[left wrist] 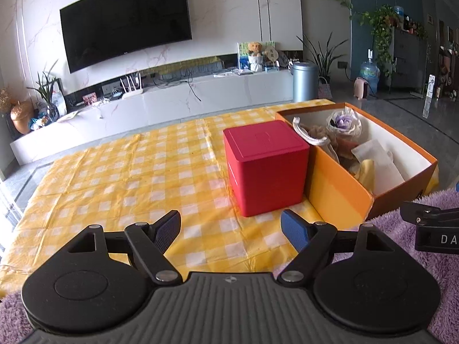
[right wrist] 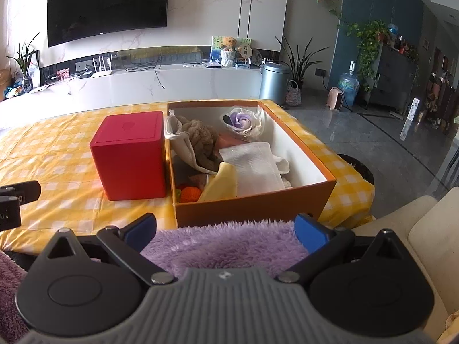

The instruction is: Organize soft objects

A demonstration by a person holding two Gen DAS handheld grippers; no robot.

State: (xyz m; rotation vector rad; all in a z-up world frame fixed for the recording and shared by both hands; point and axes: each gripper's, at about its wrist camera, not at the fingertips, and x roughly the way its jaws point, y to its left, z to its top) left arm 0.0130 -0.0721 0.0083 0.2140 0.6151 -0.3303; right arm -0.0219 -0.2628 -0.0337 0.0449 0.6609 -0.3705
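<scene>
Two hand-held grippers are in view, one per wrist camera. We see the left hand-held gripper (left wrist: 231, 225) with its jaws spread wide and nothing between them; only the yellow checked cloth (left wrist: 120, 177) lies under the gap. The right hand-held gripper (right wrist: 225, 226) also stands wide, with the purple fluffy blanket (right wrist: 223, 246) filling the space between its blue pads (right wrist: 311, 233); we cannot tell whether the pads press on the fabric. The same blanket shows at the lower right edge of the left view, under the tip of the right hand-held gripper.

For clearance, we note the following. The orange box (right wrist: 252, 206) sits on the counter just beyond the blanket, its near wall facing the right hand-held gripper and its top open. The red cube box (right wrist: 130, 154) stands closed, just beside the left wall of the orange box; we cannot tell whether they touch. To the left of the red cube box the counter is bare cloth as far as its far and left edges. The right edge of the counter falls away close to the right wall of the orange box.

Inside the orange box we see a brown knitted item (right wrist: 200, 140), a purple fabric rose (right wrist: 243, 120), a white folded cloth (right wrist: 255, 166), a yellow cloth (right wrist: 223, 183) and an orange knitted piece (right wrist: 190, 193).

Behind the counter, a wall-mounted television (right wrist: 106, 3) hangs over a long white media cabinet (right wrist: 172, 83). A grey bin (right wrist: 274, 81) and potted plants (right wrist: 370, 43) stand on the tiled floor to the right.
</scene>
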